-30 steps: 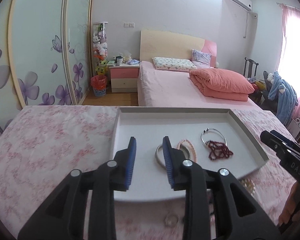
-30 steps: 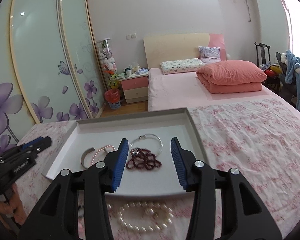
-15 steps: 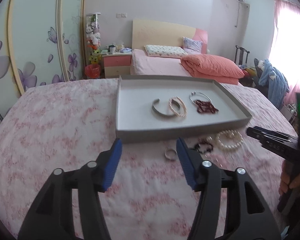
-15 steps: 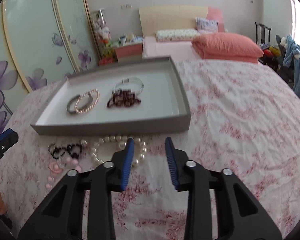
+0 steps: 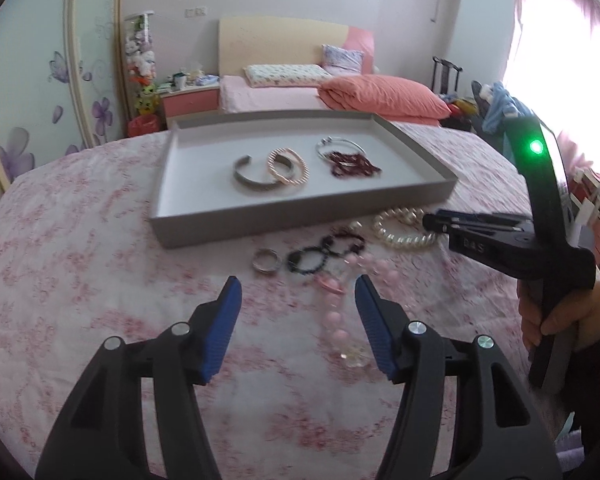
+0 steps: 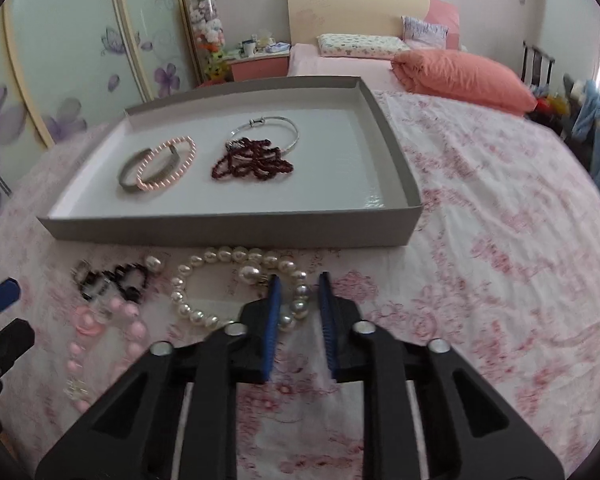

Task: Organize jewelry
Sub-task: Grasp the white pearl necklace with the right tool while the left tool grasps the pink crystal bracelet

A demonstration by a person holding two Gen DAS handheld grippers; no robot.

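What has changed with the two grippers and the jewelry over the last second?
Both grippers pulled back from over the tray toward the near edge of the table. The left gripper opened wider, above the pink bead necklace. The right gripper narrowed, its fingers straddling the pearl bracelet, not yet shut on it. The jewelry in the tray and on the cloth stayed put.

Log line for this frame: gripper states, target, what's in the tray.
left gripper: open, above pink bead strand | right gripper: open, straddling pearl bracelet | tray: four pieces inside
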